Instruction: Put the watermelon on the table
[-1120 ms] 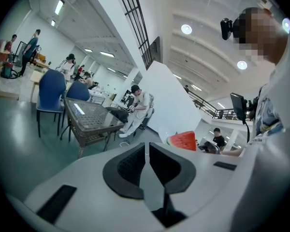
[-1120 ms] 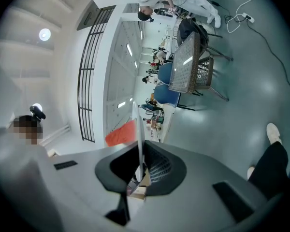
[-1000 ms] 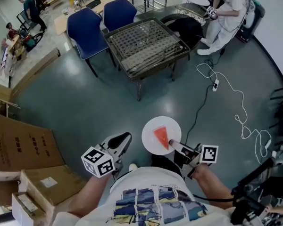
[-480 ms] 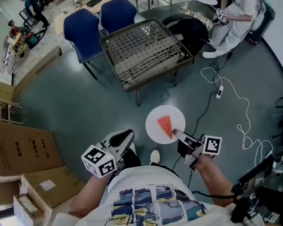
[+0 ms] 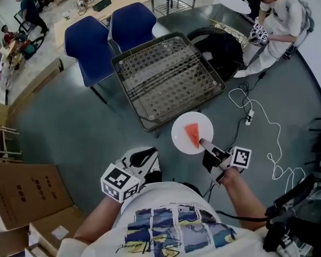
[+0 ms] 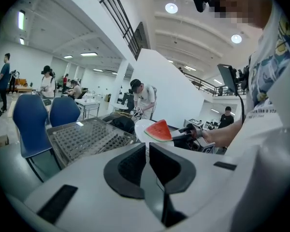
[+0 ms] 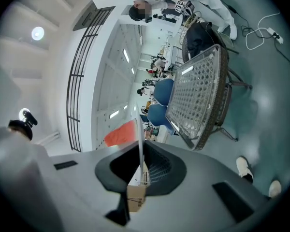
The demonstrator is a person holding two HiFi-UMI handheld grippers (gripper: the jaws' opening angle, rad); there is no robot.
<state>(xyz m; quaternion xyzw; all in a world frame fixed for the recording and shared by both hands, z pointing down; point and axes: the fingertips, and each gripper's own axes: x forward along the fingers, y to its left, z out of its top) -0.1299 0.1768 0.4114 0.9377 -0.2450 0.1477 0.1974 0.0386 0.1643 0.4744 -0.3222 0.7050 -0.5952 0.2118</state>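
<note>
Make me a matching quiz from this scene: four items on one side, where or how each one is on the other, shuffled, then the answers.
1 watermelon slice
2 white plate
3 left gripper
4 blue chairs

A beyond the wire-top table
B jaws together, empty
C lying on the plate
D rim clamped in the right gripper

Pairs: 1-C, 2-D, 3-B, 4-A

We find the table [image 5: 166, 74] in the upper centre of the head view, with two chairs [image 5: 91, 42] behind it at upper left. The plate [image 5: 192, 123] sits at frame centre, overlapping the table's lower right edge, with the watermelon [image 5: 192, 135] on it. The right gripper [image 5: 204, 143] meets the plate's lower right rim. The left gripper [image 5: 145, 155] lies to its lower left. Boxes [image 5: 27, 191] stand on the floor at bottom left.
</note>
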